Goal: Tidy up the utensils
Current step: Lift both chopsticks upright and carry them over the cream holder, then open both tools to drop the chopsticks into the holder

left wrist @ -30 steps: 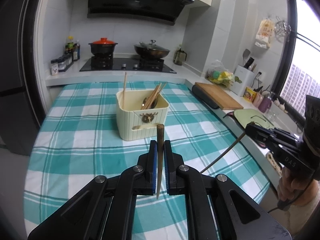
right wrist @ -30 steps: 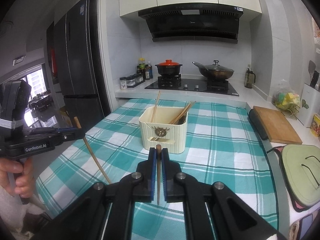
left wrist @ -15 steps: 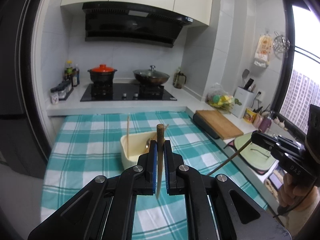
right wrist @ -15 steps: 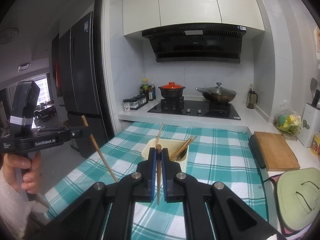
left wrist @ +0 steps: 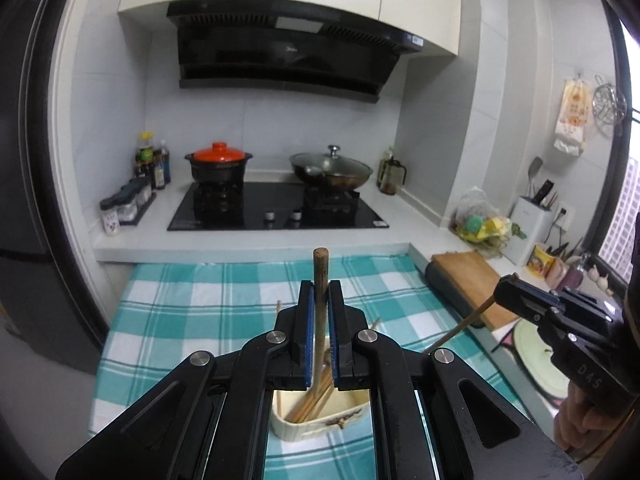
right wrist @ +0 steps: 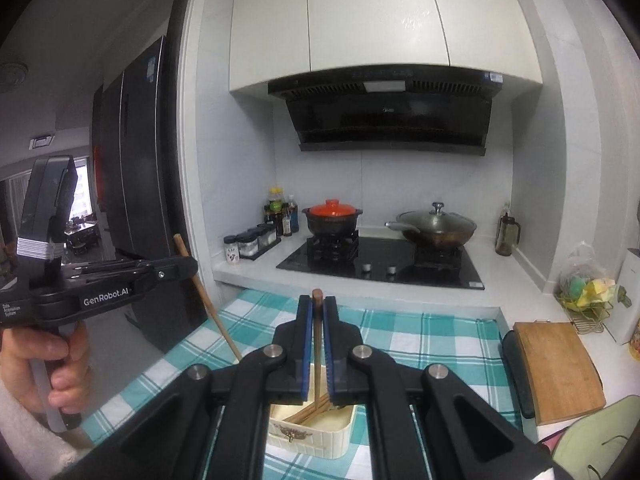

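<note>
Chopsticks (left wrist: 320,300) (right wrist: 317,344), one clamped in each gripper (left wrist: 319,336) (right wrist: 317,344), have risen to directly above the cream holder (left wrist: 316,420). Dropping them in looks next.

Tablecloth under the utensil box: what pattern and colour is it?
The tablecloth is a teal-and-white check with thin stripes; the left wrist view shows it best.

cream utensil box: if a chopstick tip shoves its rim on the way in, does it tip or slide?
The cream utensil box looks low and wide, so tipping seems unlikely. It looks like light plastic on the checked cloth, so it would probably slide or bunch the cloth. The chopsticks inside add little weight.
</note>
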